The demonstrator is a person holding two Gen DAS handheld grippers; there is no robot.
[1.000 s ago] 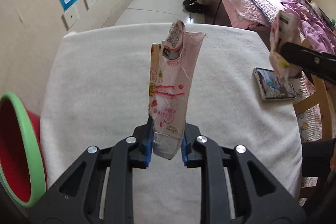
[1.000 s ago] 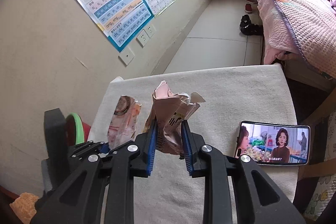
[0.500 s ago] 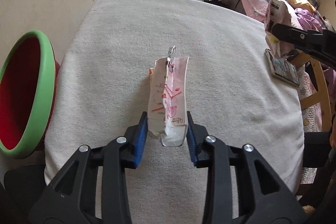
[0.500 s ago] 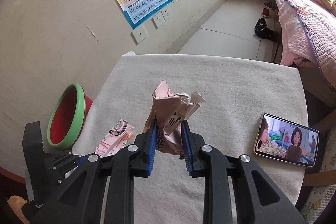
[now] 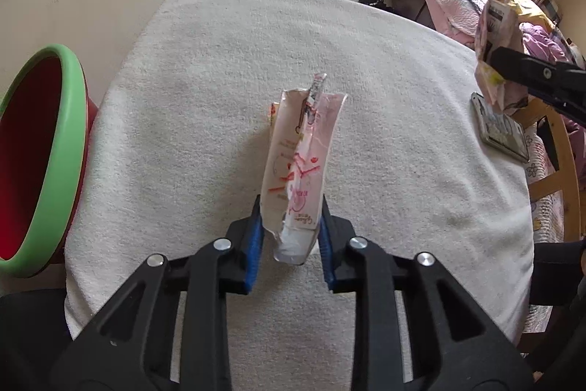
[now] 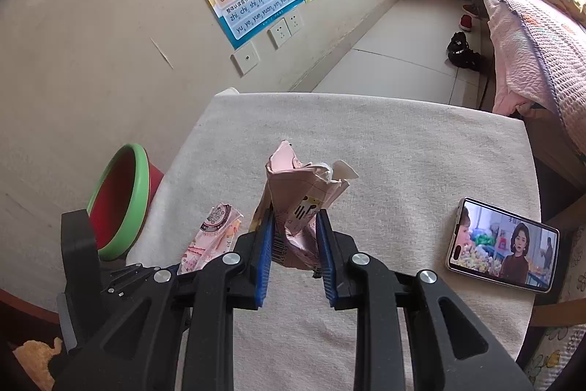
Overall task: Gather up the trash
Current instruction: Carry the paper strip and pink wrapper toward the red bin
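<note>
- Left hand-held gripper [image 5: 289, 237] clamped on the lower end of a long pink-and-white plastic snack wrapper [image 5: 300, 167]; the wrapper stands up above the white towel-covered desk [image 5: 219, 98], clear of it as far as the view shows.
- Right hand-held gripper [image 6: 295, 244] clamped on a crumpled pink paper-like wrapper with a barcode [image 6: 298, 204], also held over the desk.
- Red plastic bin with green rim [image 5: 40, 152] sits off the desk's left edge, lower than the desk top; likely the drop target.
- Step in hand, by my read: carry the left wrapper to the bin.
- To do it well: keep the jaws tight while swinging left, get the whole wrapper past the green rim before opening, as the tall floppy top could catch on the rim.
- Tip the gripper downward over the bin mouth so the light wrapper falls in and doesn't stick to the blue pads [image 5: 254, 244].
- The right load goes after; keep it apart from the left arm's path.
- Black smartphone with a lit screen [image 6: 501, 244] lies near the desk's right edge; not trash, avoid it.
</note>
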